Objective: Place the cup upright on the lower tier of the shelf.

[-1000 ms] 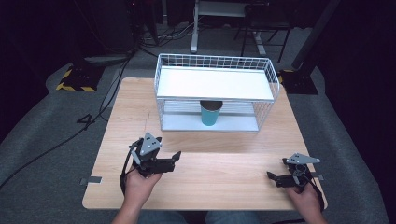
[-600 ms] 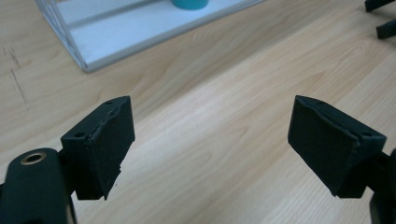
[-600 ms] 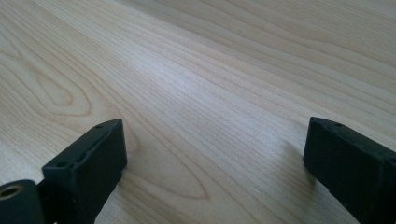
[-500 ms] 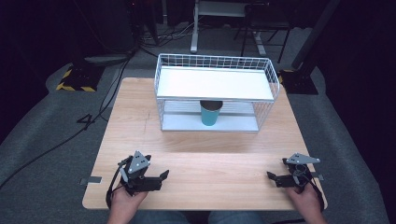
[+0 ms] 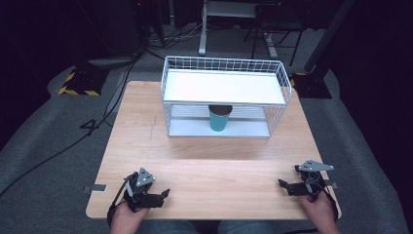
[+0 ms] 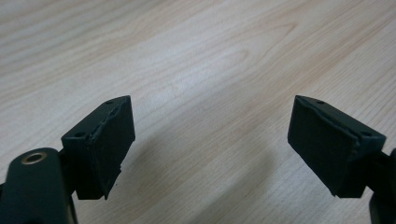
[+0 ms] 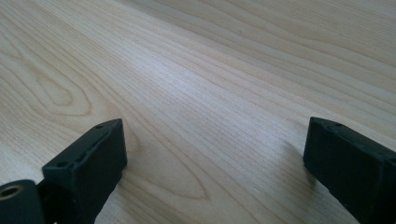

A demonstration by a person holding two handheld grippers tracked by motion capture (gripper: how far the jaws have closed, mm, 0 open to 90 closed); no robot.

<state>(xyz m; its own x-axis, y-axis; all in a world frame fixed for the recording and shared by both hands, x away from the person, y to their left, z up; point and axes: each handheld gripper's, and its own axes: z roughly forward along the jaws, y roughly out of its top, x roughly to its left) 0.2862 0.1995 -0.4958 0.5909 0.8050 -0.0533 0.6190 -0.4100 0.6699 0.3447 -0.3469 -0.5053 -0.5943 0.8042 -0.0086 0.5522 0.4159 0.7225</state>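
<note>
White wire formed the two-tier rack [image 5: 225, 97]; its upper shelf hid the rim of a teal cup [image 5: 219, 118], possibly paper, on the lower tier. Left tongs [image 5: 163, 194] and right tongs [image 5: 284, 185] rested spread wide, empty, on the pale woodgrain table [image 5: 214, 161].

floor: grey carpet [image 5: 44, 146], cables [image 5: 122, 68] far left
far: dark room, white stand [image 5: 204, 29]
left: striped block [image 5: 78, 83]
table [image 5: 146, 126]: light wood

The table [image 5: 204, 161] is showing pale wood grain, the wire rack [image 5: 226, 97] is looking white, and the cup [image 5: 219, 118] is appearing teal.
</note>
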